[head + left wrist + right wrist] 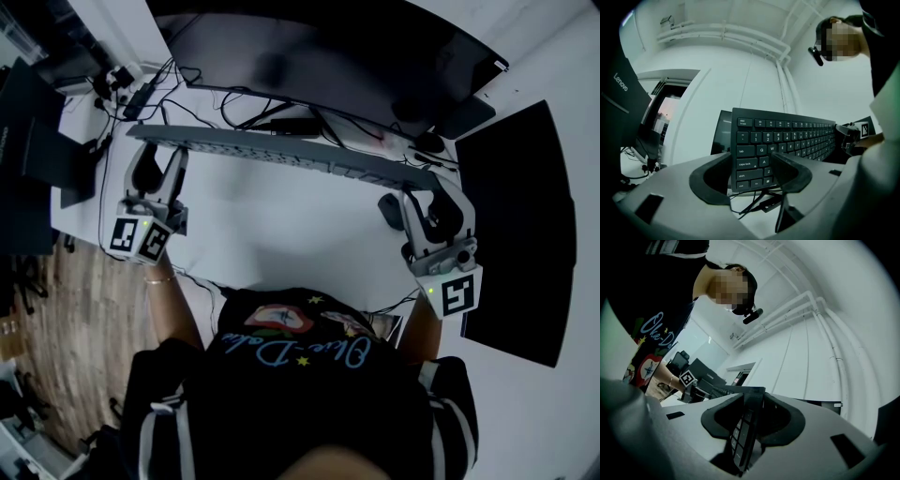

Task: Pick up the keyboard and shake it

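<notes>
A dark keyboard [281, 155] hangs in the air above the white desk [281, 230], held by its two ends and tipped up on its long edge. My left gripper [157, 155] is shut on its left end. In the left gripper view the keys from esc down to ctrl [750, 154] sit between the jaws of the left gripper [751, 171]. My right gripper [431, 186] is shut on the right end. In the right gripper view the keyboard [743, 427] stands edge-on between the jaws of the right gripper [752, 416].
A large dark monitor [309, 56] stands right behind the keyboard. Cables [272, 117] trail over the desk beneath it. A dark mouse [390, 211] lies near the right gripper and a black mat [516, 225] further right. Wooden floor [56, 309] shows past the desk's left edge.
</notes>
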The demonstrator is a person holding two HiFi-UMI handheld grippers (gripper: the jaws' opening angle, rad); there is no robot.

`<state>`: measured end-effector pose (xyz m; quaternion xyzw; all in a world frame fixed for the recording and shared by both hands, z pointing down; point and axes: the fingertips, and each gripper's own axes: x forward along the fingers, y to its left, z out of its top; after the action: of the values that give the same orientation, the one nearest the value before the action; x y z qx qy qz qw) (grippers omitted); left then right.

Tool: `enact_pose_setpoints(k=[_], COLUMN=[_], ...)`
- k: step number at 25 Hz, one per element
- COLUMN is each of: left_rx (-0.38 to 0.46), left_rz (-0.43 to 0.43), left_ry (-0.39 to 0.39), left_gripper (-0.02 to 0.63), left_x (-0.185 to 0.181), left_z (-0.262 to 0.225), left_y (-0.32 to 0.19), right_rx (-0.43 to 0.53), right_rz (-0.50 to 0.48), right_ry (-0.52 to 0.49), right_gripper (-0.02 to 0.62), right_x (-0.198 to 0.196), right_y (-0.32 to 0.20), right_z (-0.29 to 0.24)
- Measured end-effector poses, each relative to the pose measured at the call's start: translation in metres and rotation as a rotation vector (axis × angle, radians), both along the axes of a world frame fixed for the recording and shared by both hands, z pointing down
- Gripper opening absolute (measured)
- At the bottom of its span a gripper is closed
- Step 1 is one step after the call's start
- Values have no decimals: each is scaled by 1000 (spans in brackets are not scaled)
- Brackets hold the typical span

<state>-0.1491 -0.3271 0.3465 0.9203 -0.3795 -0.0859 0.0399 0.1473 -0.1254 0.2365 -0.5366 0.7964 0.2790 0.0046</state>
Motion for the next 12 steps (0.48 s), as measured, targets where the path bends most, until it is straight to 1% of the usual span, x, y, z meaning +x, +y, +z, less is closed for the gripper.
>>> enact_pose_setpoints(k=[2,8,12], left_rx=[21,70,108], left_rz=[1,-25,-23], left_ry=[2,-24,-9], left_gripper=[244,244,244], left_x=[0,-5,-3], left_z=[-5,-19,-33], left_y=[2,5,9], right_rx=[1,15,25], right_rz=[-2,-9,-9], right_ry=[-7,-29,-44], right_gripper=[123,120,117], right_x=[1,4,6], right_y=[1,4,6], right_z=[0,-3,-6])
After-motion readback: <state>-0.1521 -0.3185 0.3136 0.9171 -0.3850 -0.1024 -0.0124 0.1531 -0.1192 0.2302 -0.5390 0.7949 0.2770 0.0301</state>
